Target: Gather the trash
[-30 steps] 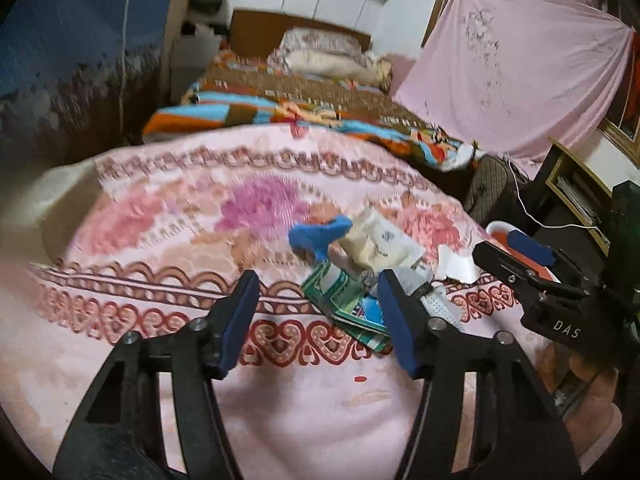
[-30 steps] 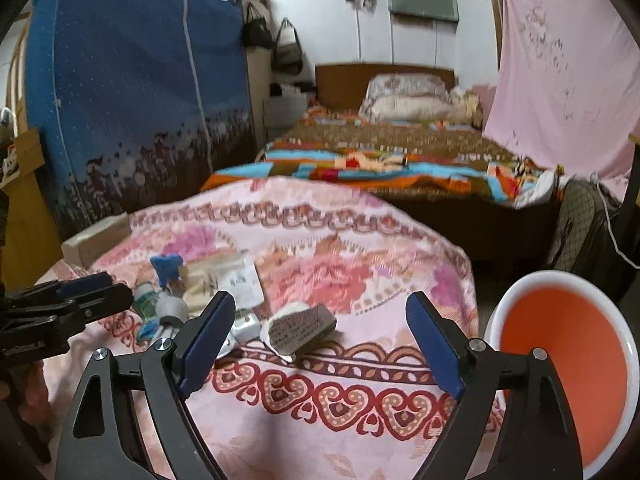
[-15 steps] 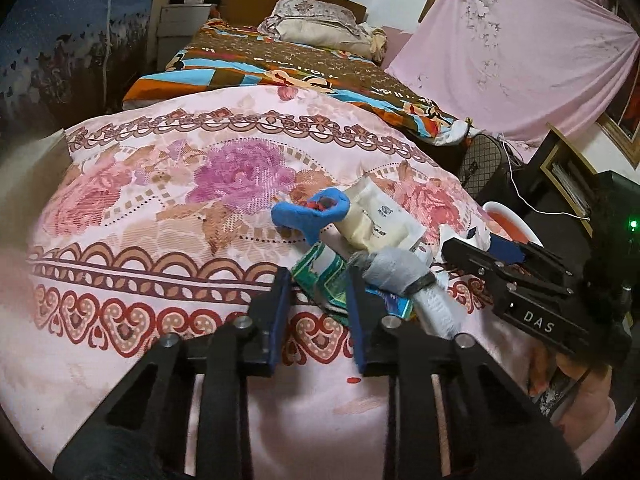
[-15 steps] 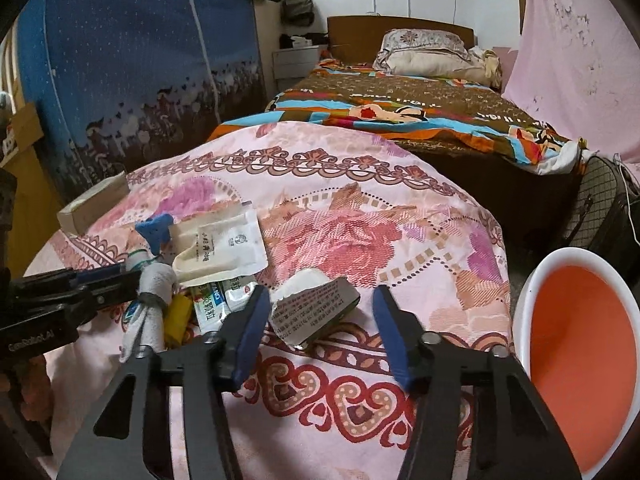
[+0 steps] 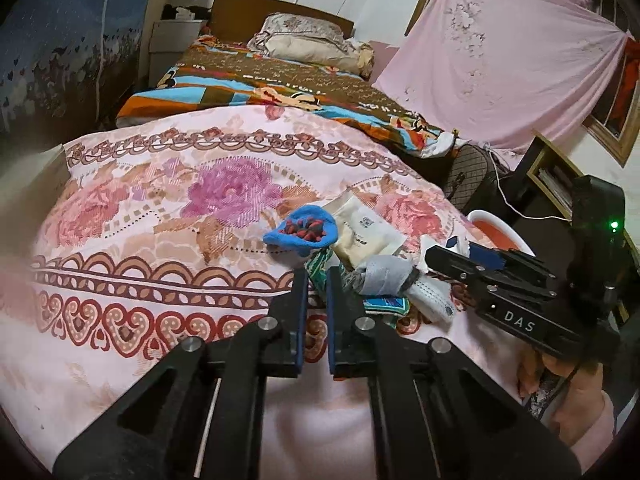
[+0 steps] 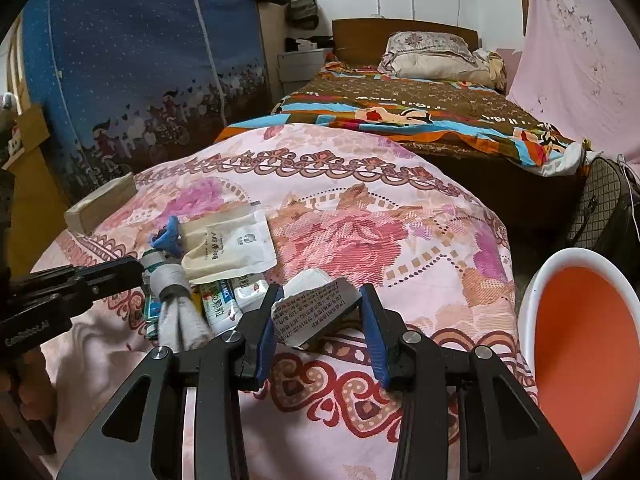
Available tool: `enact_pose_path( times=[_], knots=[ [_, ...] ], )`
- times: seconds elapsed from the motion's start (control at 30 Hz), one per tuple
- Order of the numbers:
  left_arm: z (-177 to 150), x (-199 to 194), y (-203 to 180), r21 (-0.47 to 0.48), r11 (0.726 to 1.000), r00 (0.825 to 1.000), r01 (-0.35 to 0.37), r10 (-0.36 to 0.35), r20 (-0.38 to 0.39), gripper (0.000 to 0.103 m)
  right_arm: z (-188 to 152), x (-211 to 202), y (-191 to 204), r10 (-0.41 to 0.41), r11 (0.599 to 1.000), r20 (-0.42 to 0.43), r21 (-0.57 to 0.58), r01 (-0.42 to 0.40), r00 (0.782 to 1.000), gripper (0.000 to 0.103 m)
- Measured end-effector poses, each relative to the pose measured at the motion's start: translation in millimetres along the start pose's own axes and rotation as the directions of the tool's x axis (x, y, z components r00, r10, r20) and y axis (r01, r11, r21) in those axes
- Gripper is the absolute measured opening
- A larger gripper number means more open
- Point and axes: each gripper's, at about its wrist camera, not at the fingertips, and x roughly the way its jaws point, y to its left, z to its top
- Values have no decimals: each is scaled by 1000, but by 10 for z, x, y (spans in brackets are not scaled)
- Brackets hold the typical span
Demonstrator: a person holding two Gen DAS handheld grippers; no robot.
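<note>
A pile of trash lies on the pink flowered cloth: a green wrapper point(image 5: 320, 265), a blue cup-like piece point(image 5: 304, 232), a cream pouch point(image 5: 366, 234) point(image 6: 232, 242), a grey rolled bundle point(image 5: 384, 276) point(image 6: 176, 300) and a torn printed carton piece point(image 6: 316, 310). My left gripper point(image 5: 317, 280) is nearly shut, its tips at the green wrapper's edge; whether it pinches it is unclear. My right gripper point(image 6: 320, 312) is open, with its jaws on either side of the carton piece. It also shows in the left wrist view point(image 5: 472, 258).
An orange-lined white bucket point(image 6: 580, 360) point(image 5: 496, 232) stands off the table's right edge. A wooden block point(image 6: 100, 208) lies at the far left of the cloth. A bed point(image 6: 400, 112) stands behind, with a pink sheet point(image 5: 500, 72) hanging at the right.
Both grippers have moved forward to the pile. The left jaws have closed from wide open to almost shut. The right jaws have narrowed around the carton piece.
</note>
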Motion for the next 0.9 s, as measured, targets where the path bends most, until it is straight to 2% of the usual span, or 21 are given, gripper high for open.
enact_pose_path(
  times=[0.23,0.4,0.63,0.7,0.9],
  knots=[
    [-15,-77,-71,28,999,999,28,-29,24,0,-17,-64,-17,11,1000,31,10,-11,999,36],
    [-12,-44,-106,34,998,998,61,-61,-2,0,-16,-87,-37,21,999,43,23,-22,999,36],
    [-12,124,-105,8,996,993,85,-84,-82,9,-29,-108,-69,28,998,54,46,-31,998,36],
    [-13,189,-97,-3,997,991,77,-76,-114,15,-31,-102,-77,32,998,51,53,-34,998,36],
    [-9,250,-69,-33,995,986,98,-101,-134,25,-36,-101,-78,33,998,48,57,-36,998,36]
  ],
)
